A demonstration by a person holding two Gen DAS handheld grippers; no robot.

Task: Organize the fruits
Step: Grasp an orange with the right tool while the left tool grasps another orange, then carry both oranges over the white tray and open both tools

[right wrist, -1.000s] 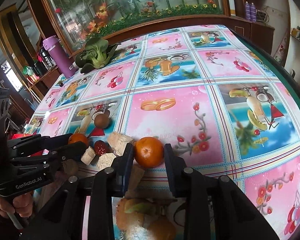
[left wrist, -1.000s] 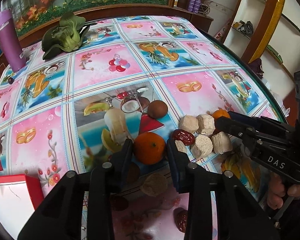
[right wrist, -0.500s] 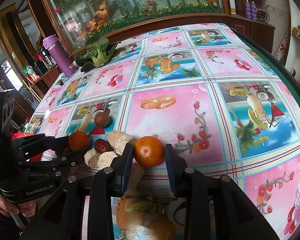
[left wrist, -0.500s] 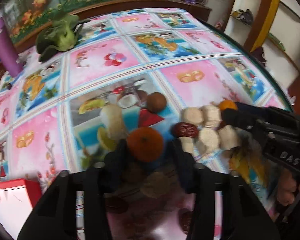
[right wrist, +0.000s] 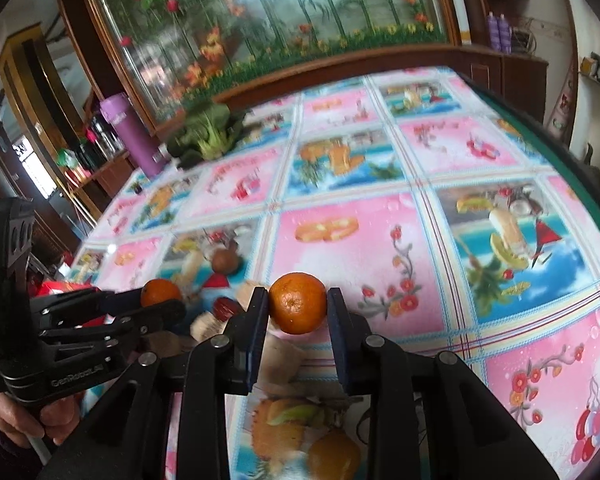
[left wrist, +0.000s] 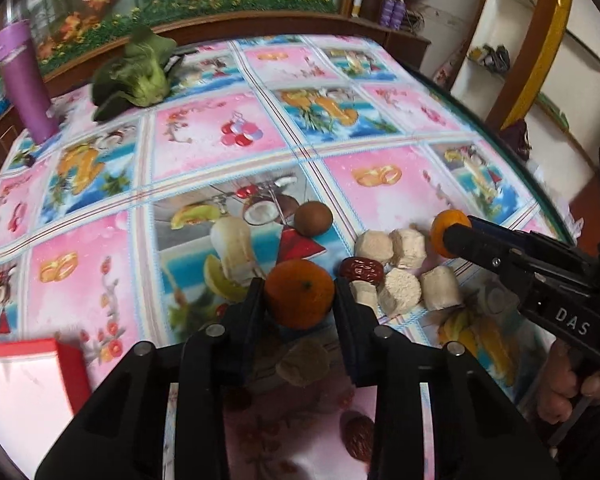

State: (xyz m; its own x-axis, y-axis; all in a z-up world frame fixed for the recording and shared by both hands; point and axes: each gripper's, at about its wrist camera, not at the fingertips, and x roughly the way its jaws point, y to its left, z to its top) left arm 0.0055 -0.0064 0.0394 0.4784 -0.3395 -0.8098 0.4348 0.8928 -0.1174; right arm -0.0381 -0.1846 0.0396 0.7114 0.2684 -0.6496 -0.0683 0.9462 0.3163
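Both grippers are lifting their oranges off the tablecloth: the right gripper (right wrist: 298,308) is carrying its orange (right wrist: 297,303) higher in frame, and the left gripper (left wrist: 299,300) is raising its orange (left wrist: 299,294) too.

From my left wrist camera, the red box (left wrist: 28,384) runs off the left edge, and my left gripper (left wrist: 300,300) hides part of a brown lump (left wrist: 302,362) I can't identify. In the right wrist view the far tablecloth (right wrist: 340,152) and leafy greens (right wrist: 208,132) are smeared, and the pale chunks (right wrist: 204,324) sit half hidden behind my black fingers (right wrist: 256,320).
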